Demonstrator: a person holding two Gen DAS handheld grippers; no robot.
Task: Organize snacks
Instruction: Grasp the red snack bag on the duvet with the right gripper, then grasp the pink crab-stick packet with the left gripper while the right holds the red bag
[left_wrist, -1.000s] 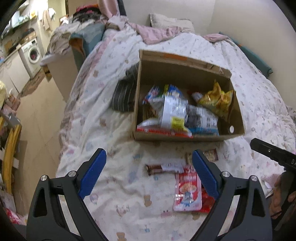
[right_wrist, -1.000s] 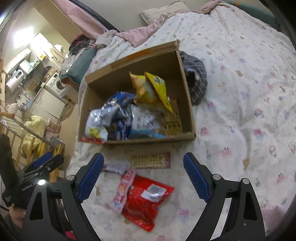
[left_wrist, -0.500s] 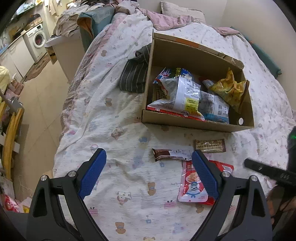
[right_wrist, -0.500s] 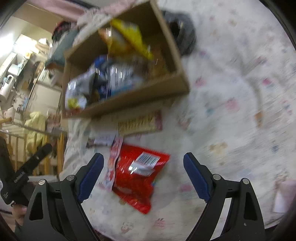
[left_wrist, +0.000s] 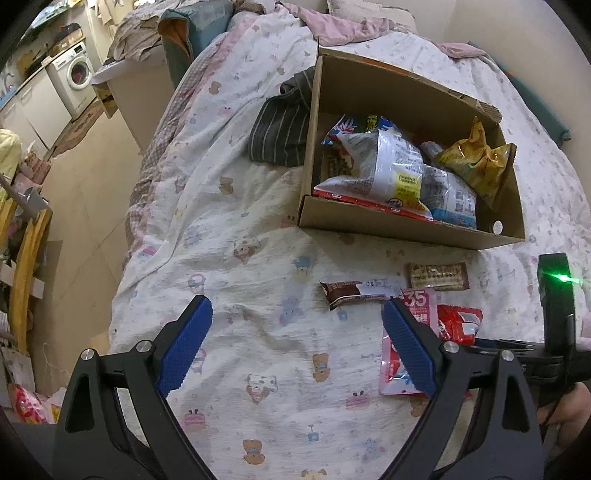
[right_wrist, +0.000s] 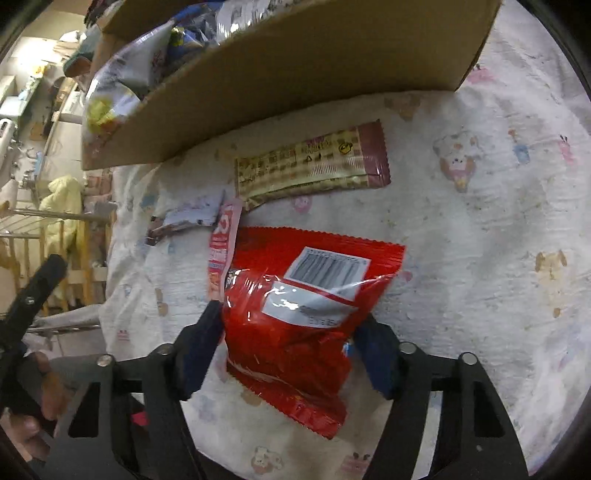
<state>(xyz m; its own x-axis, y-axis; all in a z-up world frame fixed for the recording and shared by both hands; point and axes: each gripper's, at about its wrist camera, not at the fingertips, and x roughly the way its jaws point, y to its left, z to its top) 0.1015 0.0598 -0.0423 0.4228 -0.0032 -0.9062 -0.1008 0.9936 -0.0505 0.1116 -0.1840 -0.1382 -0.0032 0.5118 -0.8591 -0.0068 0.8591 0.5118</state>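
A cardboard box (left_wrist: 406, 229) holding several snack bags sits on the bed. In front of it lie a red snack bag (right_wrist: 295, 306), a pink packet (left_wrist: 397, 373), a brown chocolate bar (left_wrist: 354, 291) and a checkered wafer bar (right_wrist: 314, 166). My right gripper (right_wrist: 291, 350) is low over the bed, its blue fingers touching both sides of the red bag, which shows in the left wrist view (left_wrist: 460, 325) too. My left gripper (left_wrist: 291, 347) is open and empty above the sheet, left of the loose snacks.
A striped dark cloth (left_wrist: 284, 129) lies against the box's left side. The bed's left edge drops to a tiled floor (left_wrist: 85, 184) with a washing machine (left_wrist: 75, 74) beyond. A wooden rack (left_wrist: 26, 266) stands at the far left.
My right gripper has dropped down toward the bed and closed in around the red bag. My left gripper has tilted a little, bringing the box and loose snacks further right.
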